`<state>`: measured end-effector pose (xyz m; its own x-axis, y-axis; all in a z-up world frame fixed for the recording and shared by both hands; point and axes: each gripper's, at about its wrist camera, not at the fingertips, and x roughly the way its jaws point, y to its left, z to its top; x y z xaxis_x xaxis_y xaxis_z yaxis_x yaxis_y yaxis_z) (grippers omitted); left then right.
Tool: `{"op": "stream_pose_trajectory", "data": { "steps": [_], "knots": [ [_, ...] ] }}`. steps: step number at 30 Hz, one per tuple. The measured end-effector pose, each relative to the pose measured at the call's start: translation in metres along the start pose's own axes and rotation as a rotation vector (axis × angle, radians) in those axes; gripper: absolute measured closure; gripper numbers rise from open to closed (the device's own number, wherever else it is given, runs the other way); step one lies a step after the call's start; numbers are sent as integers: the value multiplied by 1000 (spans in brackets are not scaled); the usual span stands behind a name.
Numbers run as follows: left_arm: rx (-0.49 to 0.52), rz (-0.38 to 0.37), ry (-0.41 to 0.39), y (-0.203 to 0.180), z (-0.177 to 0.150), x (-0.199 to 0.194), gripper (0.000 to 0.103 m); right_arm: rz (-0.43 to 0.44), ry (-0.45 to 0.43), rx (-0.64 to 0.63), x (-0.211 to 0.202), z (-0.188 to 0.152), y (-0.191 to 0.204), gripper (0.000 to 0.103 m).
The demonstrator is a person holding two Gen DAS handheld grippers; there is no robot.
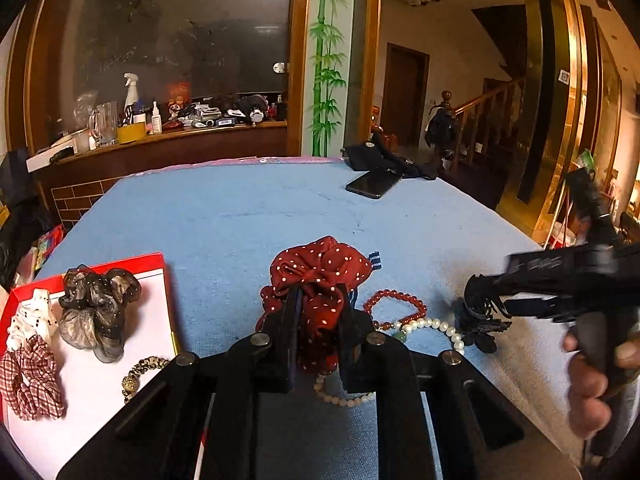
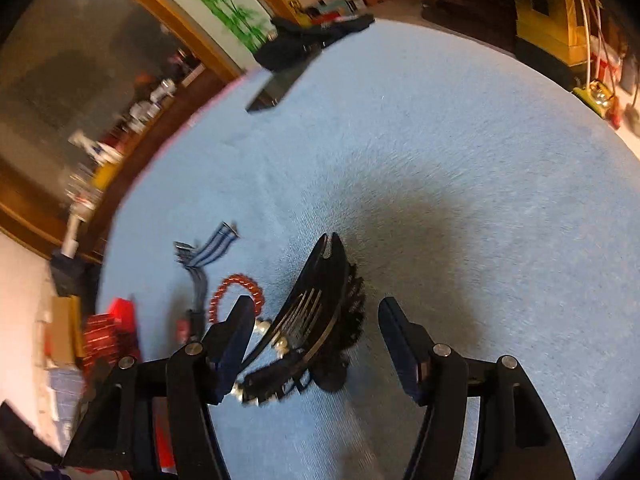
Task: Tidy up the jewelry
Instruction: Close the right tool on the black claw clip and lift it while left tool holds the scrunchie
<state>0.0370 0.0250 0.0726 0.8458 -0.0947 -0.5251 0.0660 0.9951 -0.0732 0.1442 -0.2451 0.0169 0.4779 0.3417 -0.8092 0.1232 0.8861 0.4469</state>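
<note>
My left gripper [image 1: 318, 300] is shut on a red polka-dot scrunchie [image 1: 320, 276] above the blue cloth. A red-rimmed white box [image 1: 92, 364] at the left holds a sheer brown scrunchie [image 1: 96, 308], a plaid scrunchie [image 1: 30, 378] and a white one. A red bead bracelet [image 1: 396, 308], a pearl bracelet [image 1: 436, 330] and a cream bead strand [image 1: 344, 398] lie on the cloth. My right gripper [image 2: 316, 312] is open around a black hair clip [image 2: 316, 312], which lies on the cloth; it also shows in the left wrist view [image 1: 484, 316].
A black phone [image 1: 374, 183] and dark cloth [image 1: 384, 156] lie at the table's far edge. A blue striped hair tie [image 2: 212, 250] lies left of the clip. A gold-patterned bracelet [image 1: 140, 372] hangs over the box rim. A cluttered shelf [image 1: 160, 120] stands behind.
</note>
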Motion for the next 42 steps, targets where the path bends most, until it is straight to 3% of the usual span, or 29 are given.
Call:
{"op": "stream_pose_trajectory", "data": {
  "steps": [3, 7, 9, 10, 11, 16, 19, 21, 23, 28, 42],
  "knots": [
    [4, -8, -3, 0, 1, -2, 89, -110, 37, -73, 16, -2, 22, 34],
    [12, -12, -9, -1, -1, -5, 89, -278, 22, -213, 25, -18, 43, 35],
    [12, -16, -3, -2, -2, -5, 89, -290, 5, -228, 25, -22, 41, 43],
    [11, -15, -1, -1, -2, -4, 89, -305, -1, -221, 22, -23, 35, 60],
    [11, -15, -1, -1, -2, -3, 89, -309, -3, -211, 20, -22, 30, 60],
    [8, -12, -7, -1, -1, -3, 89, -166, -33, -115, -5, -16, 4, 60],
    [4, -9, -11, -1, -1, -2, 89, -45, -142, -121, -29, -15, 7, 60],
    [4, -5, -10, -1, -1, -2, 89, 39, -268, -171, -48, -21, 17, 59],
    [8, -3, -10, -2, -1, -2, 89, 74, -331, -218, -56, -31, 25, 59],
    [23, 3, -14, -6, -2, -2, 89, 83, -413, -320, -68, -48, 37, 59],
    [23, 28, -20, -6, -2, -4, 89, 118, -424, -402, -64, -57, 60, 59]
  ]
}}
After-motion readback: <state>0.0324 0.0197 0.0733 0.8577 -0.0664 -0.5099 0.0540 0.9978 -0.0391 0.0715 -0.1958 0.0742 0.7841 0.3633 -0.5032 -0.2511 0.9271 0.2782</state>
